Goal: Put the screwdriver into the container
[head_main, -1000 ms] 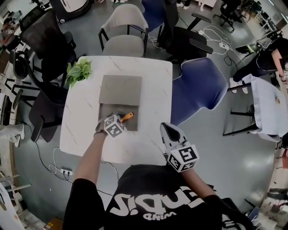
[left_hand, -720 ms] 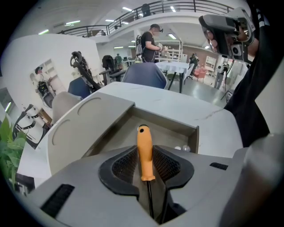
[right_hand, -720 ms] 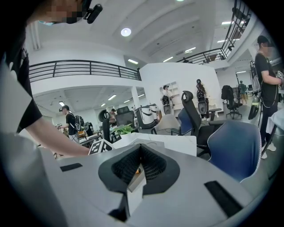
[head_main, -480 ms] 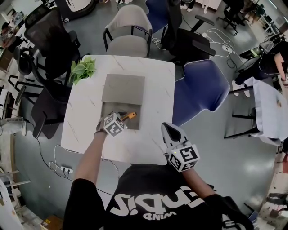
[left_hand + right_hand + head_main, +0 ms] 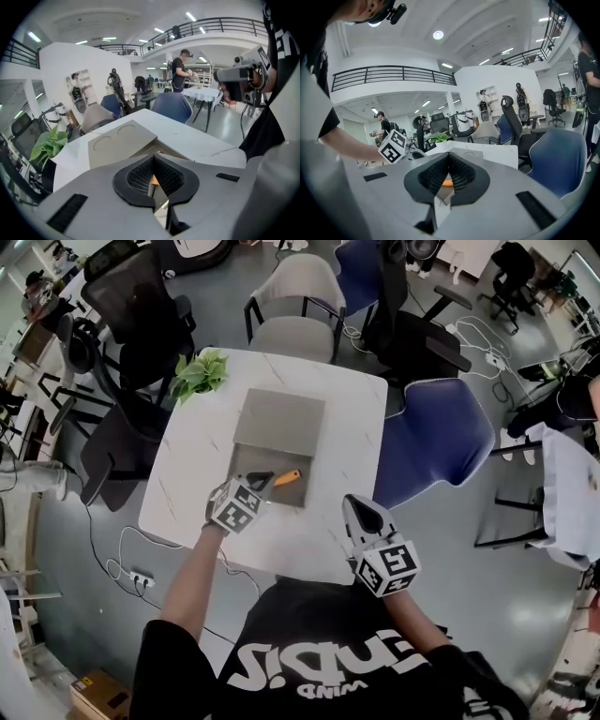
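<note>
You are holding your left gripper (image 5: pixel 247 496) just at the near left edge of the gray container (image 5: pixel 281 497) on the white table (image 5: pixel 187 484). Its jaws are pressing together and are not gripping anything. The screwdriver (image 5: pixel 281 478) is lying inside the container, just ahead of those jaws and a little to their right. It is lying crossways to you, with its orange handle pointing right and its dark end pointing left, toward your left gripper. In the left gripper view you are seeing only a bit of orange through the small gap under the closed jaws.

Your right gripper (image 5: pixel 362 509) is hanging by the near right edge of the table, well apart from the screwdriver. Its jaws are closed and empty too.

The left one is nearer. To me the job is looking done, with the lid (image 5: pixel 279 418) lying open behind.
</note>
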### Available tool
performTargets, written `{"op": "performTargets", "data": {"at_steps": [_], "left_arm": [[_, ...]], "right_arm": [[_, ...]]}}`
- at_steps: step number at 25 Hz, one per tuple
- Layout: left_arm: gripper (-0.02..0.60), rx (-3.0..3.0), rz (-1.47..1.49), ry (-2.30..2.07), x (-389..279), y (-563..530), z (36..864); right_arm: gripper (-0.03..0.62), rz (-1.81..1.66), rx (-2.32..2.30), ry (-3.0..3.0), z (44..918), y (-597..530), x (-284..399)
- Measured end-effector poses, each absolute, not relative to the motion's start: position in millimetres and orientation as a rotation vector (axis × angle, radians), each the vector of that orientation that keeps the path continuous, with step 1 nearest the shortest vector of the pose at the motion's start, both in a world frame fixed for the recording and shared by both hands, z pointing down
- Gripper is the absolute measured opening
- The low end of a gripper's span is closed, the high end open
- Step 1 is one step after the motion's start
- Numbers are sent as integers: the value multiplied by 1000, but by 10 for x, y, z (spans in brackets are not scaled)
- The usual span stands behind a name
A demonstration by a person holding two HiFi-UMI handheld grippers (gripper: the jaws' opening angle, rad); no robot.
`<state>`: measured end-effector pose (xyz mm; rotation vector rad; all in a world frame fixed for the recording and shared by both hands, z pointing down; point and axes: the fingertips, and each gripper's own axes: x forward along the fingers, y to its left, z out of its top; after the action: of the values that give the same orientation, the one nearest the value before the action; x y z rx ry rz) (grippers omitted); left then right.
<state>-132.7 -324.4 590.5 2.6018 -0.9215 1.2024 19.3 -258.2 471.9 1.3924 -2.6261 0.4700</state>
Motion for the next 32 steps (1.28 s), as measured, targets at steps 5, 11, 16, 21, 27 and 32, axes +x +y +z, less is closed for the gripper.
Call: {"op": "performTargets", "data": {"at_steps": [5,11,16,21,27,32], "left_arm": [[14,2598,962,-1096,-1446,-3058,5374],[14,2562,675,-1327,-1599,-2766,4904],[14,2478,508,-1516,-1764,-2475,4744],[14,2393,337,-1673,-1918,-2270,4768],[14,2372,193,-1804,-2010,-2071,4712],[14,2358,137,-1831,-2047,-2005,4614]], "right_arm": [[12,456,1342,-2655,4688,-2565,89],[12,434,1282,-2681,4678,-2524,-19],[12,404,1237,-2697,4670,-2477,-77],[12,388,1217,-2706,4689,-2441,-57],[12,367,1213,-2717,4711,-2390,-37],[12,352,1227,-2731,4677,-2387,-4]]}}
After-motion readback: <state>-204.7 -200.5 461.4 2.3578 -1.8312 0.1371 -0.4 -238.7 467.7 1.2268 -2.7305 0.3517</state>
